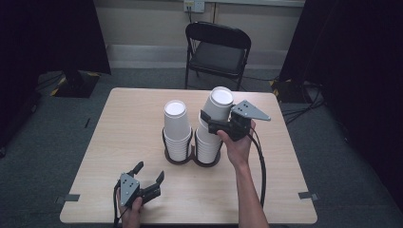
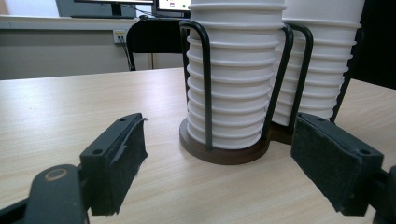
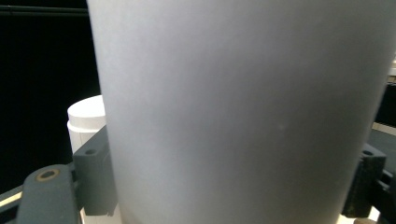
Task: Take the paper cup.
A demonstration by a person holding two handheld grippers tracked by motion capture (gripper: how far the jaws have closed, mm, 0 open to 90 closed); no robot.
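Two stacks of white paper cups stand in a dark double wire holder (image 1: 179, 159) at mid-table. The left stack (image 1: 177, 128) is upright. On the right stack (image 1: 208, 142) the top cup (image 1: 218, 105) leans to the right, and my right gripper (image 1: 209, 122) is shut on its side. In the right gripper view that cup (image 3: 243, 112) sits between both pads, with the other stack (image 3: 86, 119) behind at the left. My left gripper (image 1: 149, 172) rests open near the table's front left. Its jaws point at the holder base (image 2: 219, 154) and the nearer stack (image 2: 236, 70).
The light wooden table (image 1: 128, 118) is bare around the holder. A black folding chair (image 1: 217, 50) stands beyond the far edge. Dark curtains hang at both sides. The right gripper's cable (image 1: 262, 166) trails along the forearm.
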